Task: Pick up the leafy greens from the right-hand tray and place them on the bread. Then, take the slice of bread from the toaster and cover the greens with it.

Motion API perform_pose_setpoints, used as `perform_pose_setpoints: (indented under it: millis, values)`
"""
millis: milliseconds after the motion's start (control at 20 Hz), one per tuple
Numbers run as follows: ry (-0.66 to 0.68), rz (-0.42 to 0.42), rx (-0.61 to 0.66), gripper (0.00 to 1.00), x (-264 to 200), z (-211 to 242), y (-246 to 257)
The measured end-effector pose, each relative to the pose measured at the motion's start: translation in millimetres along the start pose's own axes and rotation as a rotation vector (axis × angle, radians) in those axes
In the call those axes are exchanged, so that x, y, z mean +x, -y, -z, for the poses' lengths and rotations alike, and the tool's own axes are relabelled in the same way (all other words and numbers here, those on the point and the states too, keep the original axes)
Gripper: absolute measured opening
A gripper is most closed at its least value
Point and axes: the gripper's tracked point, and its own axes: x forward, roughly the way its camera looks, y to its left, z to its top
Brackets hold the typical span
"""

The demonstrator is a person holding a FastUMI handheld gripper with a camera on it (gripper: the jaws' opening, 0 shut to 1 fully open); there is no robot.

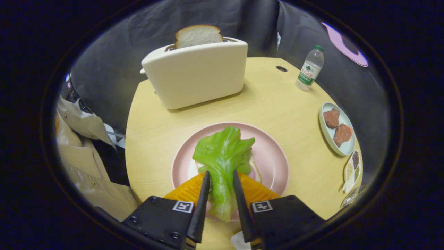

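The gripper clenches the crinkled green lettuce leaf over the round pink plate; it should lower squarely onto the pale bread slice before letting go.

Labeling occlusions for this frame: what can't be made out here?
- Bread on the plate: mostly hidden by the greens and the tool shut on them.
- Toast: lower part hidden inside the toaster.
- Small dish contents: too small to identify.
- Bottle label: too small to read.
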Motion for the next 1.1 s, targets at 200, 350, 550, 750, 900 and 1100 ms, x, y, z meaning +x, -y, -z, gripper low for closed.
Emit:
perform_pose_setpoints:
  millis: [200, 350, 550, 750, 900, 1100]
  values:
    - [0.019, 0.019, 0.015, 0.88, -4.0, -5.3, 1.5]
    - [0.062, 0.056, 0.027, 1.0, -10.9, -17.4, 3.7]
    - [0.158, 0.075, 0.069, 1.0, -27.4, -59.4, -6.4]
    - [0.191, 0.102, 0.108, 1.0, -36.9, -93.1, -11.4]
    - [0.199, 0.104, 0.113, 1.0, -40.1, -118.3, -20.0]
    - [0.224, 0.097, 0.125, 1.0, -44.8, -153.8, -31.0]
